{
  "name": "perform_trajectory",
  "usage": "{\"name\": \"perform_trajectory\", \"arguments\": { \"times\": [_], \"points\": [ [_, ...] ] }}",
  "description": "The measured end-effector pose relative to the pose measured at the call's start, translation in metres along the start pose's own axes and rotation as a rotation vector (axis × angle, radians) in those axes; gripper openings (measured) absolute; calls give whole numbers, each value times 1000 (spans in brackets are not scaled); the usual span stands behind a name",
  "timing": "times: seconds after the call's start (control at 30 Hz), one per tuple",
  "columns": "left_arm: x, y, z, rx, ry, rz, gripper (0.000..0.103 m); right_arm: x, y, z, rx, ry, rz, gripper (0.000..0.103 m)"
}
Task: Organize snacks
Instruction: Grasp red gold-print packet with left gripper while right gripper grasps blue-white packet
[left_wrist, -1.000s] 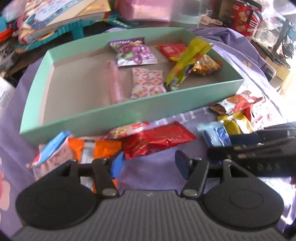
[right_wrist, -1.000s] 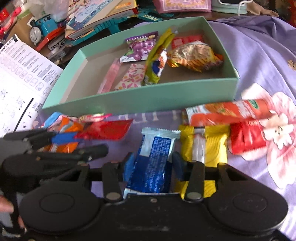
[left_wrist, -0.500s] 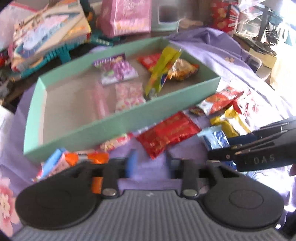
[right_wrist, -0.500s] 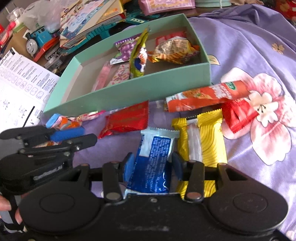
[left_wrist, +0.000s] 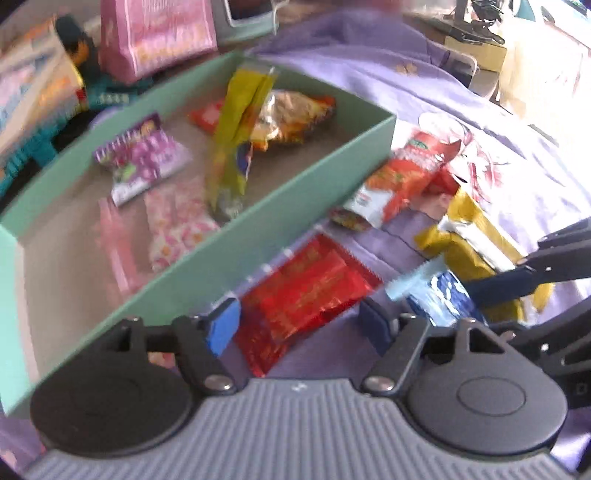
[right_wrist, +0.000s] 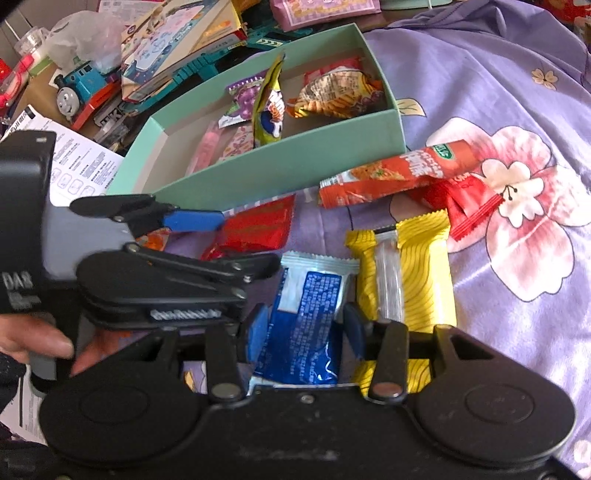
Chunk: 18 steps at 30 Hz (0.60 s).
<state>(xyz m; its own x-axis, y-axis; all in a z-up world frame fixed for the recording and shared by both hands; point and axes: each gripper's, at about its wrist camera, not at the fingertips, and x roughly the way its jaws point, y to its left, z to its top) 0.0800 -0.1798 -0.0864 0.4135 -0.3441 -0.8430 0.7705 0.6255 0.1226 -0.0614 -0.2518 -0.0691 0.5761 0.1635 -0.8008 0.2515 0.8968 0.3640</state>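
At far left in the right wrist view lie a toy train (right_wrist: 75, 94), a paper sheet (right_wrist: 79, 166) and books (right_wrist: 177, 40). The green box (right_wrist: 280, 166) sits on the purple cloth (right_wrist: 498, 92), and holds a pink strip (left_wrist: 118, 251), a pink pack (left_wrist: 177, 221), a purple pack (left_wrist: 142, 158), a tall yellow pack (left_wrist: 236, 144) leaning upright, and an orange crinkled pack (left_wrist: 295, 114) in the far right corner.

The left gripper (left_wrist: 299, 325) hangs in front of the box's near wall with its jaws wide apart, straddling the red pack (left_wrist: 306, 291) that lies flat on the cloth; whether the pads touch it cannot be told. The picture is blurred.

Right of the red pack lies the blue pack (right_wrist: 306, 314), between the fingers of the right gripper (right_wrist: 304, 332); the jaws are narrow and sit close on both its edges, though a firm pinch cannot be confirmed. Just beside it on the right lies the yellow pack (right_wrist: 421, 266). Beyond that, near the box's right corner, an orange tube pack (right_wrist: 399, 173) rests across a small red pack (right_wrist: 469, 199) on the cloth's flower print.
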Motion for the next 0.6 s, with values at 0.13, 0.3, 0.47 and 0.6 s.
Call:
{"name": "perform_trajectory", "arguments": {
  "times": [0.13, 0.3, 0.47, 0.6],
  "points": [
    [2, 13, 1, -86, 11, -41, 47, 0, -1, 0, 4, -3, 3, 45],
    [-4, 27, -4, -171, 22, -9, 33, 2, 2, 2, 4, -5, -3, 47],
    [-15, 32, -14, -287, 41, 25, 33, 3, 7, 2, -9, -17, -23, 45],
    [-27, 35, -23, -340, 44, 21, 33, 2, 13, 4, -19, -19, -23, 44]
  ]
}}
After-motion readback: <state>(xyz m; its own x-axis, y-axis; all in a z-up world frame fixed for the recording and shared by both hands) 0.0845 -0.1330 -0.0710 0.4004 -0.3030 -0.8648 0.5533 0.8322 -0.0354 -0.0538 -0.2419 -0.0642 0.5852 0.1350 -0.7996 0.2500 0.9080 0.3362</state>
